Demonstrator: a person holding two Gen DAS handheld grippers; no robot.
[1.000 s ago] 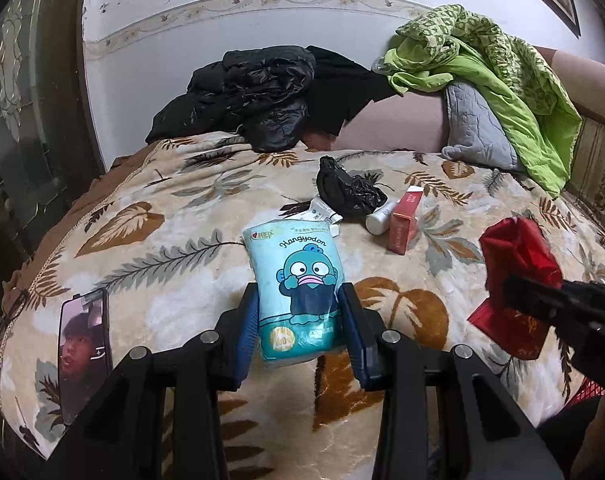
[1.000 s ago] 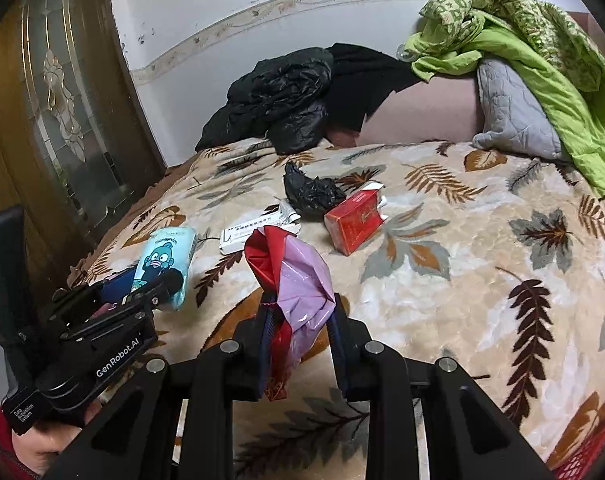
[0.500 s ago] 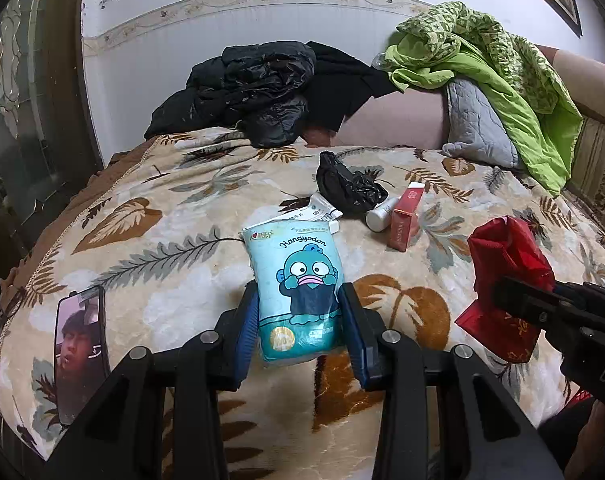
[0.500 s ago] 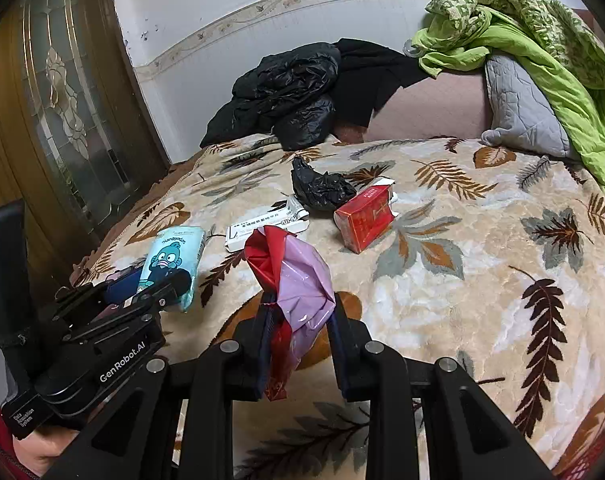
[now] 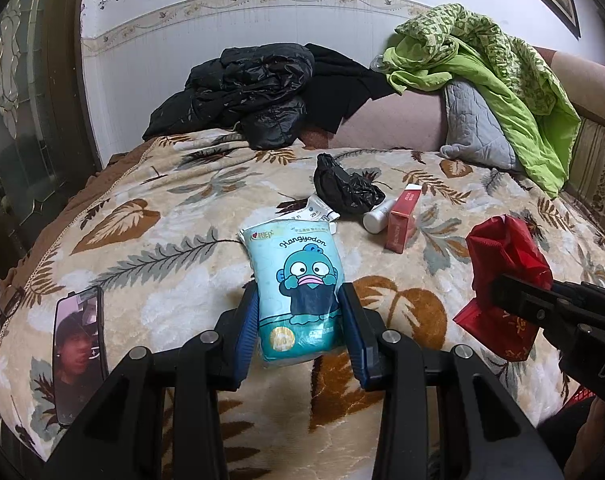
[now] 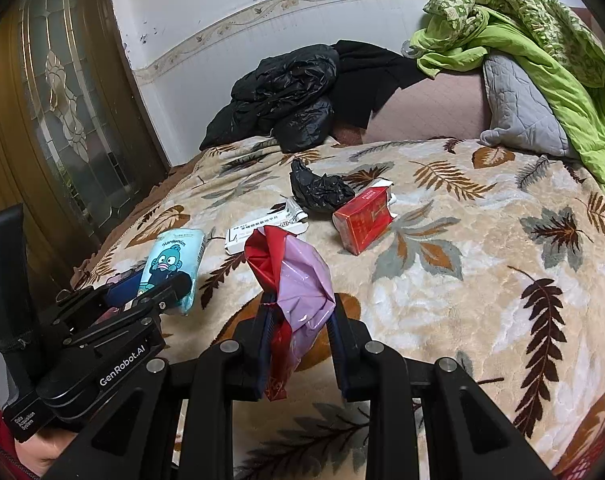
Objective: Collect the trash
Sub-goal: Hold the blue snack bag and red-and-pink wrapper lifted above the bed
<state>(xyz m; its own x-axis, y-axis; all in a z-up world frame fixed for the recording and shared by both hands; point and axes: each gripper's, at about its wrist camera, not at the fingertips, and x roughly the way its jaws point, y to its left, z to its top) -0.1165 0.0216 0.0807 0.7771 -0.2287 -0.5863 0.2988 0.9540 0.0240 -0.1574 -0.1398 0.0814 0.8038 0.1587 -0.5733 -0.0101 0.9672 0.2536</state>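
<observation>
Tissue pack [image 5: 298, 280], light blue with a cartoon fish, clamped upright between the blue pads of the left gripper [image 5: 300, 328], held just above the leaf-patterned blanket [image 5: 162, 240]. Red plastic bag [image 6: 292, 276] with a lilac lining, pinched in the narrow jaws of the right gripper [image 6: 298, 328], also over the blanket. Farther up the bed, close together: crumpled black bag [image 5: 346, 190], white tube [image 5: 378, 216] touching it, red carton [image 5: 402, 220] just beside the tube, flat white box [image 6: 266, 226]. Phone [image 5: 78, 352] lying near the blanket's left edge. Against the wall: black jacket [image 5: 250, 96], grey pillow [image 5: 474, 128], green quilt [image 5: 502, 64].
</observation>
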